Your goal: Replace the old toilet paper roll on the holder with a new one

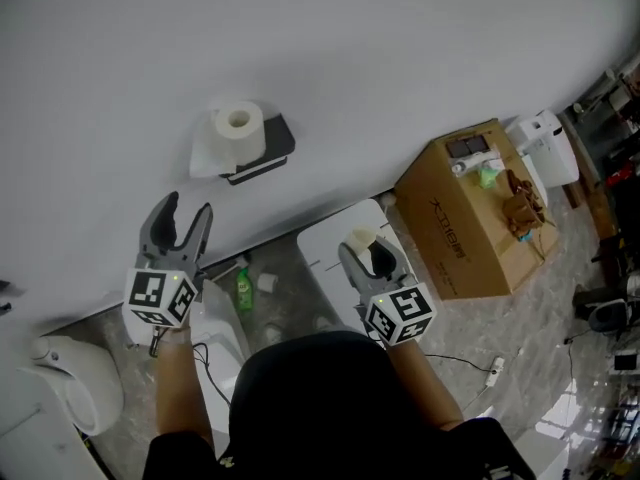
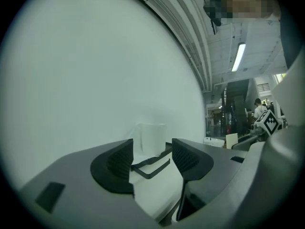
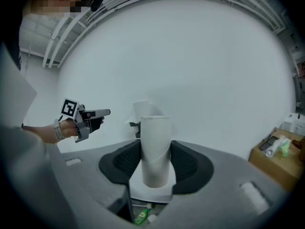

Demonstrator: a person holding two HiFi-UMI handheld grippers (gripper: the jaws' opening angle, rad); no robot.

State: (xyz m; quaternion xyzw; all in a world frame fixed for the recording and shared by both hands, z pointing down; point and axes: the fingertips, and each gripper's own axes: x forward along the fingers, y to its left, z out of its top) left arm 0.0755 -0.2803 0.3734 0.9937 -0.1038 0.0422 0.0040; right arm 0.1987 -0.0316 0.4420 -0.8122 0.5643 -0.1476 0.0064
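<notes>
Right gripper (image 1: pixel 370 256) around cardboard tube (image 3: pixel 156 147)

Open air lies between left gripper (image 1: pixel 190 209) and holder (image 1: pixel 279 135).

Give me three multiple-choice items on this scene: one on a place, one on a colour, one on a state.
1. The white roll sits
A. on the wall holder
B. in a basket
C. on a chair

2. The bottle on the floor is
A. red
B. green
C. blue

3. The right gripper is
A. open and empty
B. shut on a cardboard tube
C. shut on a sponge

Answers:
1 A: the head view shows the roll resting on the dark holder fixed to the wall.
2 B: its body is bright green against the grey floor.
3 B: in the right gripper view both pads press on the bare tube.
</notes>
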